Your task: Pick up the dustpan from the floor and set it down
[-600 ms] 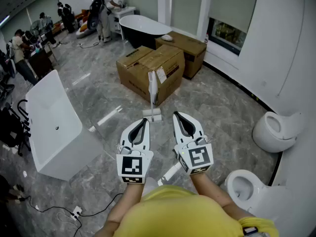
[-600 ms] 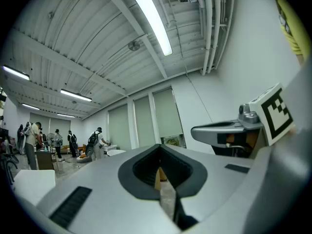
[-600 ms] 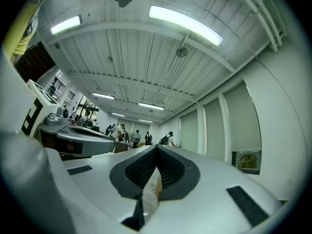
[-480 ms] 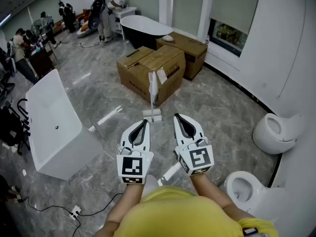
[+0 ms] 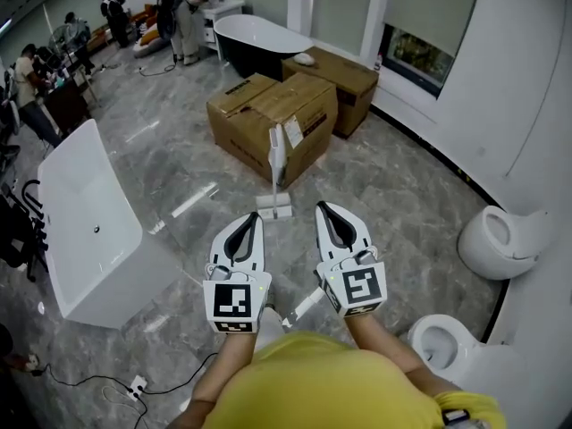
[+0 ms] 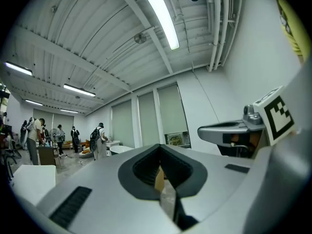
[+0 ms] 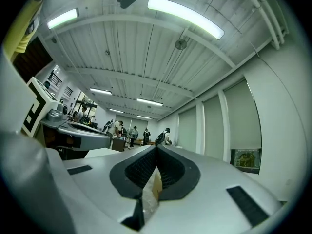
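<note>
Dustpan (image 5: 275,186) upright before closed cardboard box (image 5: 259,105); left claw (image 5: 252,216), right claw (image 5: 323,207) shut.

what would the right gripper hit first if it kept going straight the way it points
Nothing close: the right gripper points level, above the floor, toward the cardboard boxes. It likely clears the dustpan; whether it clears the boxes is unclear.

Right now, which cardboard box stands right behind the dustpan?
The nearer, larger cardboard box; the dustpan stands upright before it, the other box lies farther back.
</note>
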Demonstrator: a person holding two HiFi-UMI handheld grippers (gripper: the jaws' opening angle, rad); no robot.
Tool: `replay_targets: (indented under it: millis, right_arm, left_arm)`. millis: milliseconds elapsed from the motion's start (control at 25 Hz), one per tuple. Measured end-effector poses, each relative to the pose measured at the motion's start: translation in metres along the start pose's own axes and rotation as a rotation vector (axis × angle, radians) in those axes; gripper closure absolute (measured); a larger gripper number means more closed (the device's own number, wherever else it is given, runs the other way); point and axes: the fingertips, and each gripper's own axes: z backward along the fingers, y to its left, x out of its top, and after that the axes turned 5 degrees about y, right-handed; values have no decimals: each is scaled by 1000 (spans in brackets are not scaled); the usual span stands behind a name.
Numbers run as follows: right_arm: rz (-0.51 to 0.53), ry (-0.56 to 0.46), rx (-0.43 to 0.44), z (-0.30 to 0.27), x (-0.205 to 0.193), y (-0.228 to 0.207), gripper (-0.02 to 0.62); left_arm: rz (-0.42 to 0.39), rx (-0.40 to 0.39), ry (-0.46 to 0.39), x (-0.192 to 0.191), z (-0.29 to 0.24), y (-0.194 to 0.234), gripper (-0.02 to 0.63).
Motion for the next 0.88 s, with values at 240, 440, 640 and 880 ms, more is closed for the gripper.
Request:
replay_targets:
  millis: [240,440,640,880]
  right_arm:
    - [6,-1,-24,-90,-3,-22,584]
    - [-9,1,-63,-163,-7,-42,584]
    - [-17,10,-91,-213,-20,-47,584]
    - [-28,48,-122,-241,-36,-54,584]
  left_arm:
    - [-21,-12,-10,1,-73,58,604]
    - [-36,-47,-18,0,-134,104,604]
    - [-38,-94,-28,-8,-178,133,604]
    - [-23,-131,-19,-19,-207,150,604]
